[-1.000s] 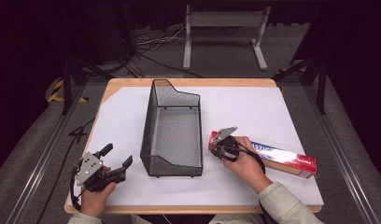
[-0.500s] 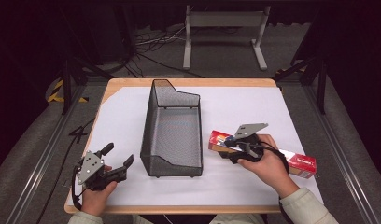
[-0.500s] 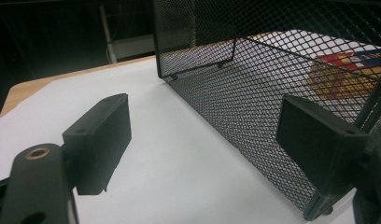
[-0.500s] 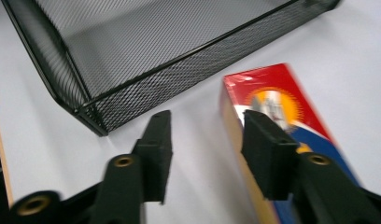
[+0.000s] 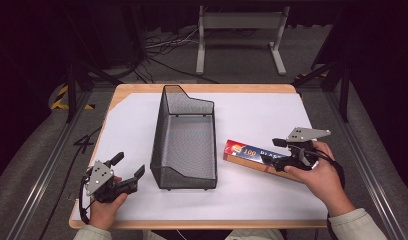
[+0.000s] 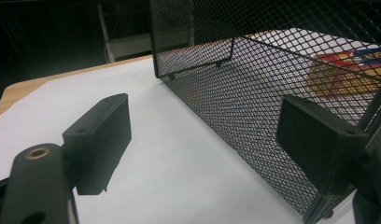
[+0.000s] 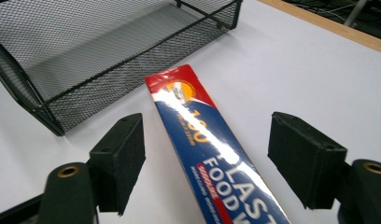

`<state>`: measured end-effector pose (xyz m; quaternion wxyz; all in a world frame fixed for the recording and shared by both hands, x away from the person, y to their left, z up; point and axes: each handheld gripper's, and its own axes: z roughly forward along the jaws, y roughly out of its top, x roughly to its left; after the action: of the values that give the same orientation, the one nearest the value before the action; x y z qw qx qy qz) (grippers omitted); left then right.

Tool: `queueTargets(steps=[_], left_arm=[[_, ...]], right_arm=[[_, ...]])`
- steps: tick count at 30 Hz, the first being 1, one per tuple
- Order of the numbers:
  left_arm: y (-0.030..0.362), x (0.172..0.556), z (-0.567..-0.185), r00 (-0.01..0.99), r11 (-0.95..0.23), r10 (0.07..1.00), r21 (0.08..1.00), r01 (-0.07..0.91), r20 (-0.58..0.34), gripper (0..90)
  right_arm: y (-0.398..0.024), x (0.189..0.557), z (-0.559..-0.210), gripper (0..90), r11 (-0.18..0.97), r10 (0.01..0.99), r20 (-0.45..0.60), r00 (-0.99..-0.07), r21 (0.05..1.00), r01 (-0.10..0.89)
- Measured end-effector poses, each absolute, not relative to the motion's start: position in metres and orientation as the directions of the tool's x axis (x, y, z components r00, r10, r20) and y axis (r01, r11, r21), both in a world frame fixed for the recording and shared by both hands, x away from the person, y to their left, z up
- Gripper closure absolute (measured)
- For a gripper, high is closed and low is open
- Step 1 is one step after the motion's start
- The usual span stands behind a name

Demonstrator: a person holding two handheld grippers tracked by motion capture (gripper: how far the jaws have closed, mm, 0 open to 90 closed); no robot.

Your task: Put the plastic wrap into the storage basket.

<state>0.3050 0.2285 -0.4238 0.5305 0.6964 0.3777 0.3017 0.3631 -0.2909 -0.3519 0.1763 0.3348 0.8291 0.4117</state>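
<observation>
High view, left to right. At the lower left of the frame the left gripper rests in the person's left hand on the white sheet that covers the table; its jaws stand spread with nothing between them, and they point toward the near left corner of the wire mesh basket. The basket stands upright at the centre of the frame, long axis running from near to far, taller at its far end and lower at its near end, and it is empty. Just right of the basket lies the long red-and-blue plastic food wrap box, flat on the sheet, apart from the basket wall, its printed end nearest the basket. At the right of the frame the right gripper, held in the right hand, sits over the box's right part.

Left gripper view. Both black pads stand well apart over bare sheet; the basket's mesh wall rises at the right, with the box's colours showing through it at the upper right.

Right gripper view. The jaws have just been opening; the box lies lengthwise between them, touched by neither pad. The basket lies at the upper left.
</observation>
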Motion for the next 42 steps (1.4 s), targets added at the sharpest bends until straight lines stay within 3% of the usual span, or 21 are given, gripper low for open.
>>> queueTargets(steps=[9, 23, 35, 38, 42], left_arm=[[0.23, 0.302, -0.423, 0.524, -0.151, 0.851, 0.967, 0.206, 0.022, 18.9], [0.232, 0.3, -0.424, 0.519, -0.151, 0.854, 0.967, 0.207, 0.022, 18.9], [0.232, 0.3, -0.424, 0.52, -0.153, 0.854, 0.966, 0.209, 0.023, 18.9], [0.232, 0.3, -0.424, 0.521, -0.151, 0.853, 0.966, 0.208, 0.022, 18.9], [0.232, 0.3, -0.424, 0.521, -0.152, 0.853, 0.966, 0.207, 0.022, 18.8]], right_arm=[[-0.315, 0.377, -0.363, 14.8, 0.481, 0.705, -0.02, -0.709, 0.748, 0.457], [-0.319, 0.395, -0.392, 11.0, 0.564, 0.658, 0.015, -0.753, 0.652, 0.506], [-0.315, 0.399, -0.409, 15.7, 0.623, 0.635, 0.033, -0.772, 0.569, 0.537], [-0.313, 0.4, -0.408, 23.4, 0.655, 0.618, 0.019, -0.786, 0.54, 0.528], [-0.312, 0.4, -0.407, 27.4, 0.695, 0.599, -0.008, -0.801, 0.503, 0.514]])
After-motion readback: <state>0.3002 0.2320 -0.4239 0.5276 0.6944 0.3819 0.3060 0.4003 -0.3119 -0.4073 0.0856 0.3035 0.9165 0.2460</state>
